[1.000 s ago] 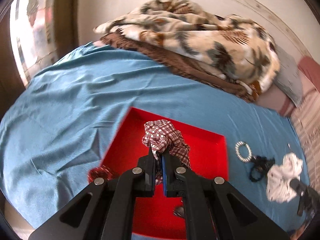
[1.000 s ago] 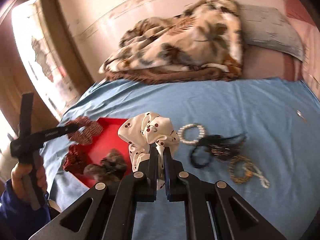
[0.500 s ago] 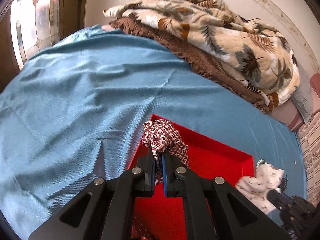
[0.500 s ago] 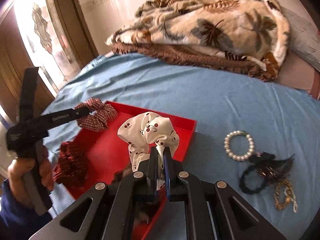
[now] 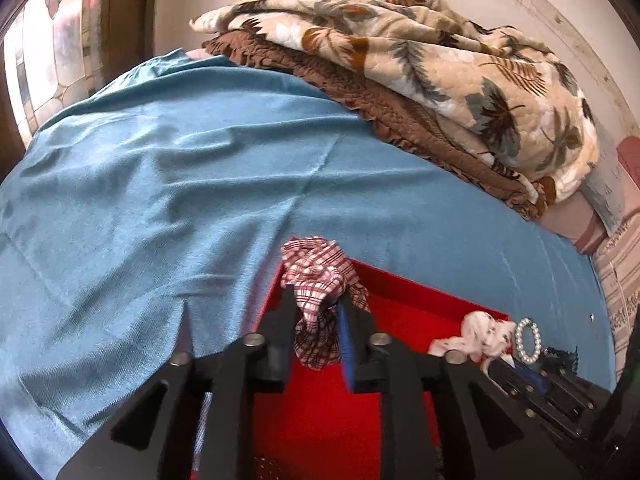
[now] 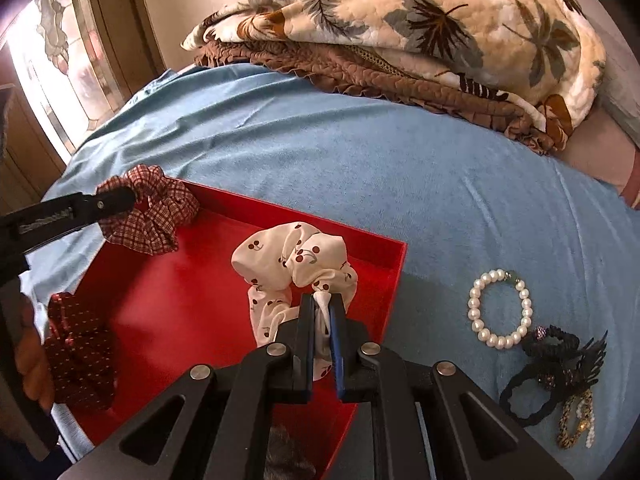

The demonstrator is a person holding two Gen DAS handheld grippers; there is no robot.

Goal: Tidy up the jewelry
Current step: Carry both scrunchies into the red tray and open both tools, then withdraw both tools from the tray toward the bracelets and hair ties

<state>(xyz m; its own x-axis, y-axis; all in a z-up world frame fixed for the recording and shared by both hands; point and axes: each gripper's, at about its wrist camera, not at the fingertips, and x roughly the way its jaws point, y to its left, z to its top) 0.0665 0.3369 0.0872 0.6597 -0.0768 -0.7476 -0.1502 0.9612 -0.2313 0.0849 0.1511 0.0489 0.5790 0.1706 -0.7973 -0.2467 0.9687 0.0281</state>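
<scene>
A red tray [image 6: 180,300] lies on the blue bedsheet [image 6: 360,152]. My left gripper [image 5: 316,300] hovers over the tray's far left corner. Its jaws are opening, and the red plaid scrunchie [image 5: 316,272] sits loose between them, draped on the tray corner [image 6: 156,216]. Over the tray's right half, my right gripper [image 6: 320,304] pinches the white cherry-print scrunchie [image 6: 292,256], though its jaws are starting to open. A dark red dotted scrunchie [image 6: 78,356] rests in the tray's near left.
Right of the tray on the sheet lie a pearl bracelet [image 6: 502,308], black hair ties [image 6: 552,372] and a gold chain [image 6: 576,424]. Something grey and furry [image 6: 286,456] sits at the tray's near edge. A folded leaf-print blanket [image 6: 420,20] fills the far side. A hand [image 6: 32,360] holds the left gripper.
My left jaws have parted around the plaid scrunchie, now low over the tray's far left corner. My right gripper has carried the white scrunchie left, from the sheet to above the tray.
</scene>
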